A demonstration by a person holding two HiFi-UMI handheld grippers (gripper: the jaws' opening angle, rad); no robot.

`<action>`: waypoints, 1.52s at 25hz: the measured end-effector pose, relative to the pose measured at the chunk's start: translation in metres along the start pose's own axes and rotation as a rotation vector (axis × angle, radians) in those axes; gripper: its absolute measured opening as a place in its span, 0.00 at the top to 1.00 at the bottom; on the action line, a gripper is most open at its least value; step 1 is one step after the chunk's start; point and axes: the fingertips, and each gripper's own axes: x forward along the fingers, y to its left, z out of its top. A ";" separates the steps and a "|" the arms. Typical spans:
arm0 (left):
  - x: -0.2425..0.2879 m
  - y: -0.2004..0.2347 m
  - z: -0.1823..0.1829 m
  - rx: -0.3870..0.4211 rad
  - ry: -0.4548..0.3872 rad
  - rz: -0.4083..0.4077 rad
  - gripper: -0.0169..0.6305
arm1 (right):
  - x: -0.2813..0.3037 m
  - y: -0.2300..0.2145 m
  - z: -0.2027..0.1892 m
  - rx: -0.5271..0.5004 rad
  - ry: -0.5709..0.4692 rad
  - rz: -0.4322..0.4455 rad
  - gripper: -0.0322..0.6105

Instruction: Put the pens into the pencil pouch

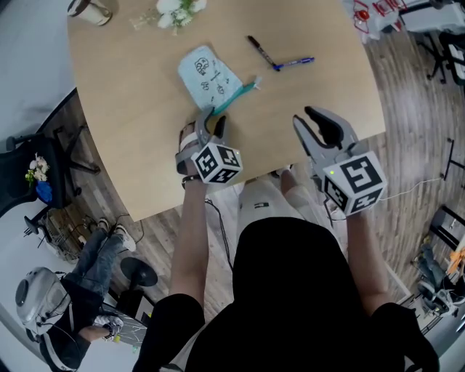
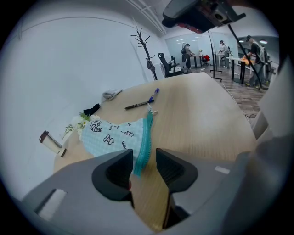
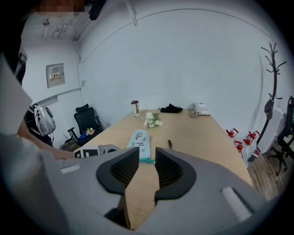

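The light blue pencil pouch (image 1: 205, 75) with cartoon prints lies flat on the wooden table (image 1: 138, 138), its teal zipper (image 1: 234, 97) along the right edge. A black pen (image 1: 259, 51) and a blue pen (image 1: 294, 63) lie beyond it, tip to tip. My left gripper (image 1: 210, 121) sits at the pouch's near corner. In the left gripper view the zipper's (image 2: 143, 142) near end lies in the narrow gap of the left gripper (image 2: 144, 161), unpinched. My right gripper (image 1: 320, 125) hovers over the table's near right edge, open and empty, pointing at the pouch (image 3: 139, 139) and black pen (image 3: 169, 144).
A small bunch of white flowers (image 1: 171, 12) and a cup-like object (image 1: 90, 9) stand at the far edge. A telephone (image 3: 200, 109) and a black object (image 3: 172, 108) lie at the table's far end. An office chair (image 1: 40, 171) stands left of the table.
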 end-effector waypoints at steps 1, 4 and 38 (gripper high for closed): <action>0.002 0.000 -0.001 0.005 0.002 0.000 0.73 | 0.000 0.000 -0.001 0.001 0.002 0.000 0.80; 0.006 0.001 -0.003 0.020 0.010 0.010 0.75 | 0.001 -0.003 -0.003 0.007 0.007 -0.003 0.80; -0.004 0.017 0.012 -0.096 -0.026 0.043 0.92 | 0.002 -0.009 -0.005 0.049 -0.012 -0.010 0.80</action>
